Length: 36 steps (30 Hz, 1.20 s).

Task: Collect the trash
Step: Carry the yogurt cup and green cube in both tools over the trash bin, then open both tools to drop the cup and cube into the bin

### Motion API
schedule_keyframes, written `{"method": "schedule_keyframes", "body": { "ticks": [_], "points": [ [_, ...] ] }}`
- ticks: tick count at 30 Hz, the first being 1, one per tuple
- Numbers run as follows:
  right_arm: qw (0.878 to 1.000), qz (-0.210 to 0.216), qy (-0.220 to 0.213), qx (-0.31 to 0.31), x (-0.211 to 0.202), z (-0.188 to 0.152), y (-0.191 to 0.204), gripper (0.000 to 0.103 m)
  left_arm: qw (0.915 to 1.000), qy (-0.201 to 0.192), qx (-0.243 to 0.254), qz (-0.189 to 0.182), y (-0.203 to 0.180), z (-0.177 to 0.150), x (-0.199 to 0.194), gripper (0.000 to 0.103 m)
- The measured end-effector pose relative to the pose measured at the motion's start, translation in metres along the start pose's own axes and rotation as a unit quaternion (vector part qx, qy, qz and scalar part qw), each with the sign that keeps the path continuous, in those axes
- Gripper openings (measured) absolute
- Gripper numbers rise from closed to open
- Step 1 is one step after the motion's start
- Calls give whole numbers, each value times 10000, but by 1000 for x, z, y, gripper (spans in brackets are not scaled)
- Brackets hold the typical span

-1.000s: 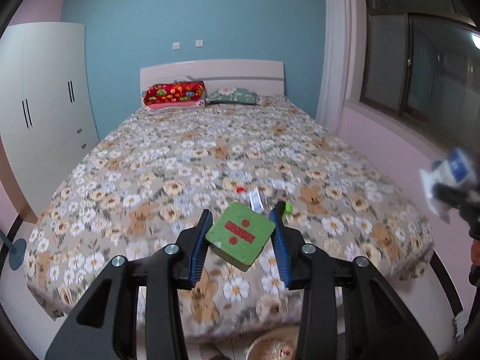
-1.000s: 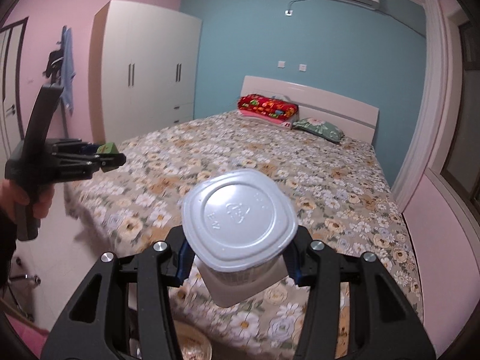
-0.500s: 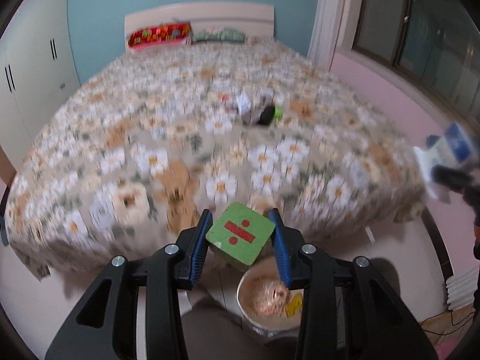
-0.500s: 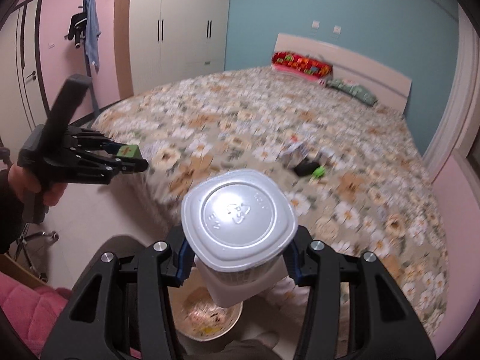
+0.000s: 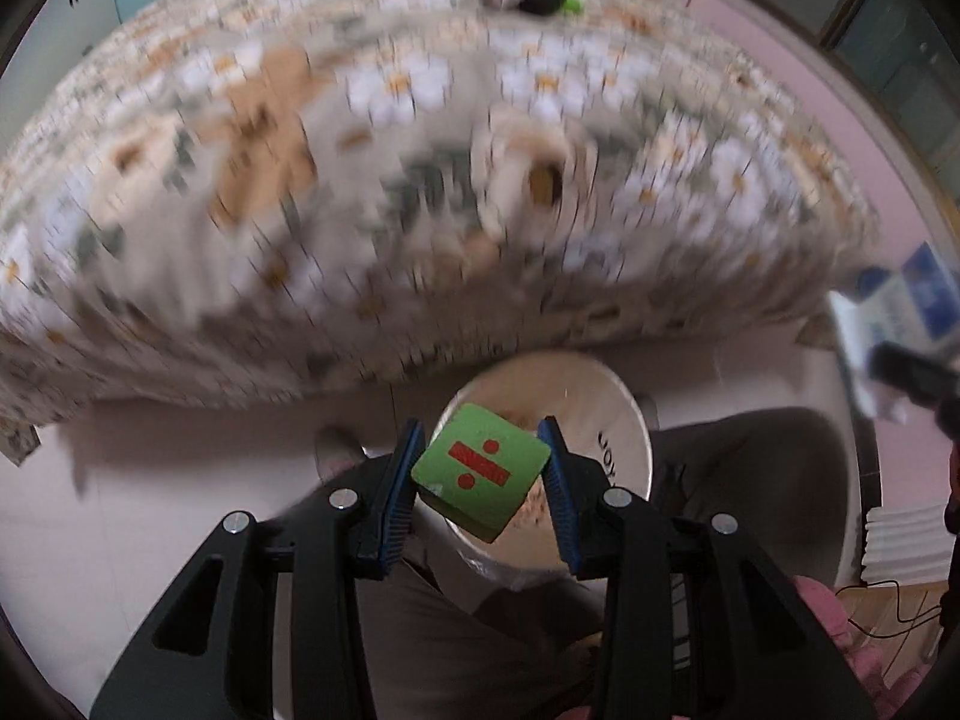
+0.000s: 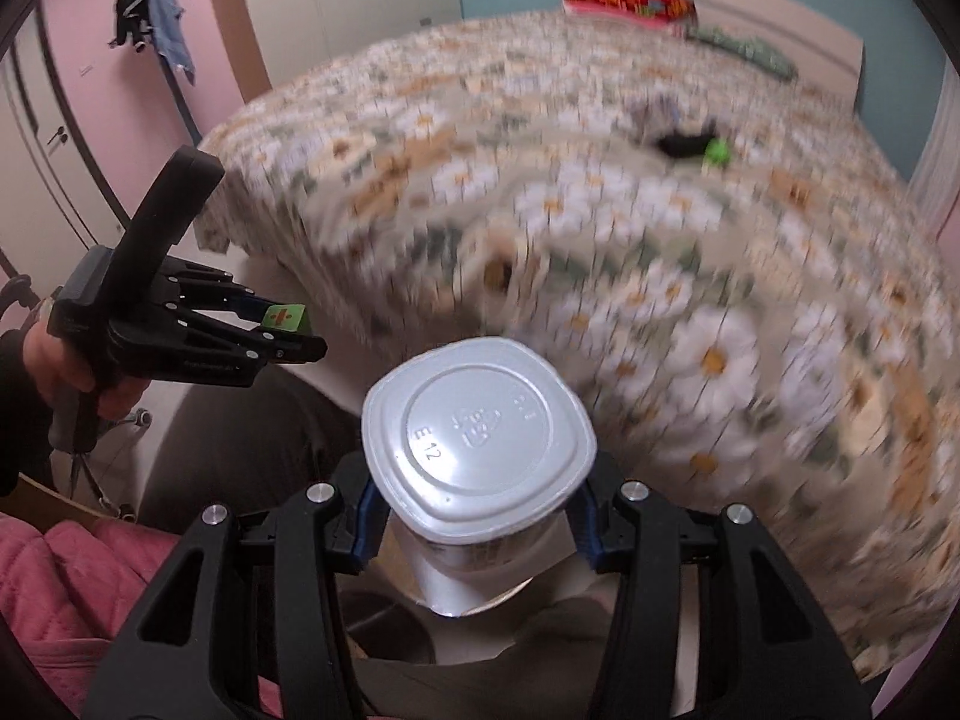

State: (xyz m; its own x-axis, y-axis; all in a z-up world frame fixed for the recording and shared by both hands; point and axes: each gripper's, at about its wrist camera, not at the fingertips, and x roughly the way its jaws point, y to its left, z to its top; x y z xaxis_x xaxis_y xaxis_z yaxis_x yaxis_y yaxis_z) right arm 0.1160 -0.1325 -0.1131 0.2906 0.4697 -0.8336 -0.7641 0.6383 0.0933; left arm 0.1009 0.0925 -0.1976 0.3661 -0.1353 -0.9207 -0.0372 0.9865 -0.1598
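Two loads, one target: the bed (image 5: pixel 420 138) fills the blurred background, and the round bin (image 5: pixel 606 414) sits on the floor right under your left tongs (image 5: pixel 480 471), clamped on the green block (image 5: pixel 480 468). Your right tongs (image 6: pixel 477 510), off to the right, pinch the white cup (image 6: pixel 477 444) above what looks like that rim.

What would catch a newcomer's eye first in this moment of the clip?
The green block with a red division sign, pinched in the left claw right above a round white bin on the floor. Next, the white plastic cup, bottom toward the camera, clamped in the right claw. Behind both, the blurred floral bedspread fills the frame.
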Motion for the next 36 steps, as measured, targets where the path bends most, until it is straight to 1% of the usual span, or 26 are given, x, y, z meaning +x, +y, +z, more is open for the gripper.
{"method": "schedule_keyframes", "body": {
  "ticks": [2,7,13,16,18,28,36],
  "points": [
    [9998,53,172,123,18,-10,-4,50,9997,227,5,-28,-3,-5,21,41],
    [9969,180,606,465,61,-37,-11,50,9980,630,49,84,-9,-12,62,41],
    [9904,313,1112,758,110,-64,-17,50,9956,918,32,179,-13,-14,96,41],
    [9855,401,1359,936,133,-75,-19,50,9936,1117,-13,160,-13,-15,115,41],
    [9818,440,1543,1020,148,-82,-19,50,9923,1214,-11,236,-13,-17,127,41],
    [9663,530,2167,1283,210,-99,-19,50,9851,1681,16,351,-16,-22,179,41],
    [9494,538,2653,1596,257,-111,-29,50,9781,2049,50,373,-21,-23,220,41]
  ]
}}
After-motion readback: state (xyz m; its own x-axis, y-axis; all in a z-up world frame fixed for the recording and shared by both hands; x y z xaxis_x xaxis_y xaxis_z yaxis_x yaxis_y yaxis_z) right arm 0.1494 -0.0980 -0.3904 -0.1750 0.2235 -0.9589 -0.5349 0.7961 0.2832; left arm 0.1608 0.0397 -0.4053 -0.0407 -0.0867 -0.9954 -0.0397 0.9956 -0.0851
